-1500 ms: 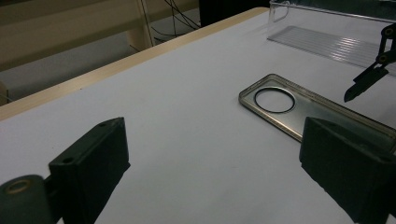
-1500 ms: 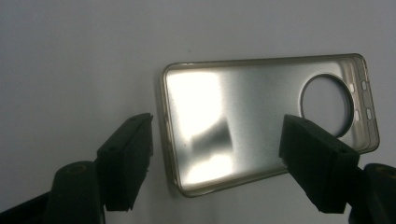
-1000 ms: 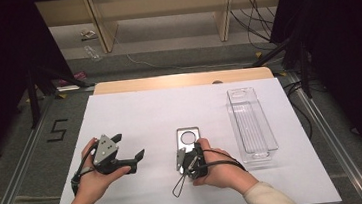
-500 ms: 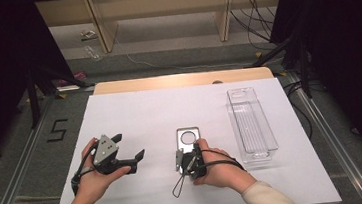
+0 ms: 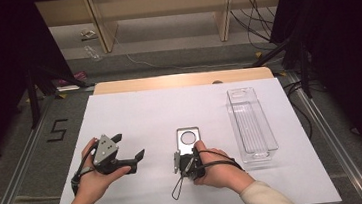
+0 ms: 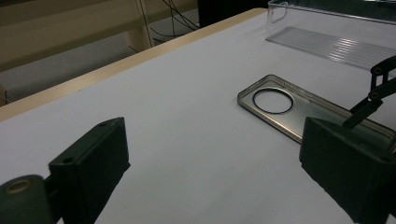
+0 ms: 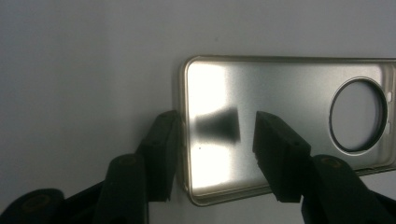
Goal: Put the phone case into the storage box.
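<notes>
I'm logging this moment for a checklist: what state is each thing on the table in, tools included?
Phone case: lying flat on the table, open side up, near end between the right tool's jaws.
Right tool: jaws part open, one outside the case's end rim, one over its inside.
Left tool: jaws wide open, holding nothing.
Clear tray: upright, nothing in it.

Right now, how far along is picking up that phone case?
Done: the right gripper straddles the phone case at its end rim, one jaw outside, one inside. In hand: closing; the jaws look open. Left: lifting it, perhaps toward the clear tray. The left gripper waits open.
</notes>
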Tool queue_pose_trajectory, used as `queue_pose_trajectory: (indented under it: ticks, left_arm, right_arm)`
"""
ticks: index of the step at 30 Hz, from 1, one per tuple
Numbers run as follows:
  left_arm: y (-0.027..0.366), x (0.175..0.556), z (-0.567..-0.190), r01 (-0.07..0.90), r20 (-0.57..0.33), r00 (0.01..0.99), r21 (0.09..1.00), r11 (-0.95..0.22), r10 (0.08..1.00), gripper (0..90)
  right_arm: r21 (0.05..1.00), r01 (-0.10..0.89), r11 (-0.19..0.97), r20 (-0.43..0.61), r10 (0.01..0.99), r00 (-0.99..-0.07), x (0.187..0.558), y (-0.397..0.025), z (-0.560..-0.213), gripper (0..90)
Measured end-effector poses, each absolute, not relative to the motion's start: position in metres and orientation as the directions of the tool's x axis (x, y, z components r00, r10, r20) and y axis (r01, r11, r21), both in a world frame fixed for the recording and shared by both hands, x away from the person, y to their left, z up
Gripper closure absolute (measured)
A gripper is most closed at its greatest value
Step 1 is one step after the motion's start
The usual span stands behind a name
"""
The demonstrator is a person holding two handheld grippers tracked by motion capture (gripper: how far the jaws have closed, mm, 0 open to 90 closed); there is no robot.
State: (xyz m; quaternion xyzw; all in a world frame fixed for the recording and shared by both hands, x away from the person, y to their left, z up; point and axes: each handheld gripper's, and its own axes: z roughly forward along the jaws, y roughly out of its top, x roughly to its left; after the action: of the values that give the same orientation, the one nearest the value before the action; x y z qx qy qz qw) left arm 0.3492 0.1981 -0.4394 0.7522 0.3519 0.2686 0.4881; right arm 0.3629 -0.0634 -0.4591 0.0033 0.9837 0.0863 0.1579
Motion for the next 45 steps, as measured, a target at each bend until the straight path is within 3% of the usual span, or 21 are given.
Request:
queue_pose_trajectory:
  ticks: [26, 45]
  left_arm:
    - [0.1982, 0.3492, -0.4393, 0.267, 0.062, 0.608, 0.923, -0.277, 0.791, 7.7]
    - [0.1982, 0.3493, -0.4395, 0.267, 0.062, 0.608, 0.923, -0.277, 0.791, 7.7]
  right_arm:
    - [0.139, -0.042, 0.989, -0.251, -0.005, -0.968, 0.3599, -0.0599, -0.4596, 79.9]
    - [0.145, -0.027, 0.989, -0.228, 0.007, -0.974, 0.36, -0.0595, -0.4597, 86.9]
